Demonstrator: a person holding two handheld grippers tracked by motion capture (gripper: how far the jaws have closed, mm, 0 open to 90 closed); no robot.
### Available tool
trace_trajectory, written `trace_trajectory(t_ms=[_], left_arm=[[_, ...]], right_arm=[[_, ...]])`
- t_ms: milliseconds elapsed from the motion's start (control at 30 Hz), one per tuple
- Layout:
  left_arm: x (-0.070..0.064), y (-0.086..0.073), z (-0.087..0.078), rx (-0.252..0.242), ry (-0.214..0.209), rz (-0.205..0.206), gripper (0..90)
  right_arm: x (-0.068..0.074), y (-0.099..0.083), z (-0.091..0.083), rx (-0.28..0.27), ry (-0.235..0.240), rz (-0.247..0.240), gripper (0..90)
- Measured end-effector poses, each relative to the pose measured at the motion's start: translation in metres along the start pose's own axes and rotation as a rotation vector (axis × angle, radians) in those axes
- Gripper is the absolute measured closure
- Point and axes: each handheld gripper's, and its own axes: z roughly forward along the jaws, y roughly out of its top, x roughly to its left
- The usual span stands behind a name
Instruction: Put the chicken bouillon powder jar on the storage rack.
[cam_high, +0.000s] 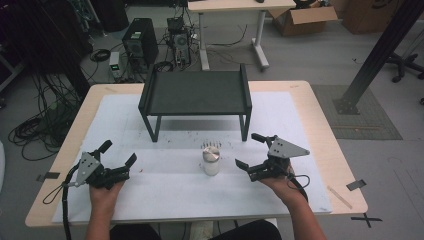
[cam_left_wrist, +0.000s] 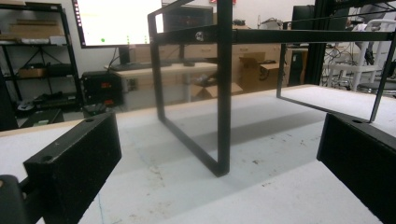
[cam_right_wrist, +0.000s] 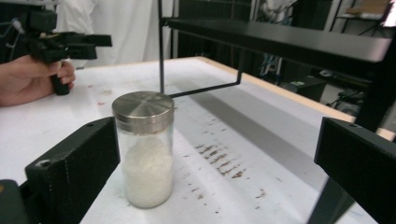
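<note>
A small glass jar with a brushed metal lid, about half full of white powder, stands upright on the white sheet in front of a black metal stand. My left gripper is open at the front left of the table, well away from the jar. My right gripper is open just right of the jar, not touching it. In the right gripper view the jar stands just ahead of the left jaw, with nothing between the jaws of the gripper. The left gripper faces the stand's leg.
The black stand's top overhangs the far middle of the table. Brown marks stain the white sheet near the jar. The person's other hand with the left gripper shows far off. Computers, cables and cardboard boxes lie on the floor beyond.
</note>
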Motion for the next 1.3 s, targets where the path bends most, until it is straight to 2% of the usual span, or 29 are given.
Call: trace_trajectory(t_ms=[167,400,700,1300], left_arm=[[0.000,0.000,0.000,0.000,-0.001,-0.001,0.2],[0.000,0.000,0.000,-0.001,0.001,0.001,0.2],[0.000,0.000,0.000,0.000,0.000,0.002,0.2],[0.000,0.000,0.000,-0.001,-0.001,0.004,0.2]], right_arm=[[0.003,0.001,0.011,0.047,0.048,-0.006,0.0],[0.004,0.002,0.022,0.088,0.082,-0.008,0.0],[0.008,0.002,0.039,0.161,0.155,-0.003,0.0],[0.015,0.002,0.064,0.241,0.221,-0.005,0.4]])
